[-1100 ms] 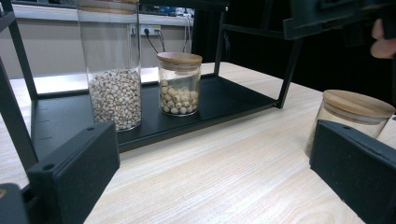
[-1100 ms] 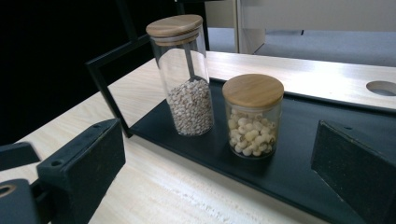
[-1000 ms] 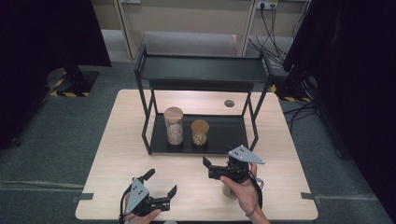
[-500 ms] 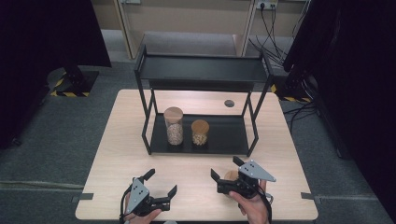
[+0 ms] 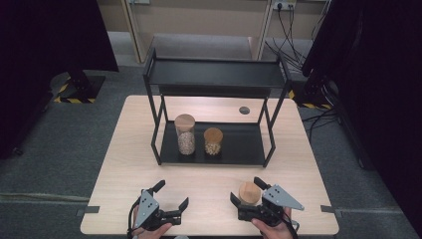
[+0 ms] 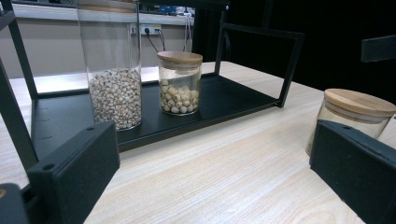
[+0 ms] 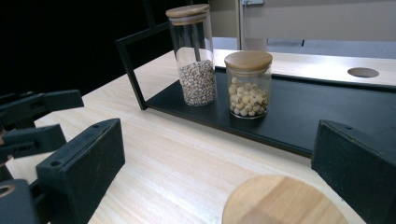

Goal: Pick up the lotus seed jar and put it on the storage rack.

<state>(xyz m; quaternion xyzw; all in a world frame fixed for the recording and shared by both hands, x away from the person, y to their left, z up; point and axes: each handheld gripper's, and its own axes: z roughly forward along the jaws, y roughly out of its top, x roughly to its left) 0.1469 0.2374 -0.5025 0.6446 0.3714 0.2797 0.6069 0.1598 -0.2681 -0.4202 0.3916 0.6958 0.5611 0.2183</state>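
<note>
Short glass jar with wooden lid (image 5: 249, 192) is seen standing on the counter (image 5: 209, 186) near its front edge, right of centre, between the jaws of the right claw (image 5: 247, 195). In the right claw's own view the round lid (image 7: 285, 200) lies low between two widely spread jaws; contact with the glass cannot be made out, and no grip is shown. In the left gripper view the same jar (image 6: 355, 114) is seen at the right, lid on, upright; contents cannot be told.

Left claw (image 5: 171, 195) is held at the counter's front edge, left of centre, jaws spread wide, nothing between them. It is well apart from the jar.

Behind, a black two-level metal rack (image 5: 214, 74) stands on the counter. On its lower shelf two lidded glass jars are noted side by side, apart: a tall jar (image 5: 185, 134) part-filled with small grey-brown grains, and a short jar (image 5: 213, 141) of larger pale round seeds.

A round hole (image 5: 244, 110) is noted in the counter behind the rack.

No labels, brands or writing are legible on any jar, the rack or the claws.
</note>
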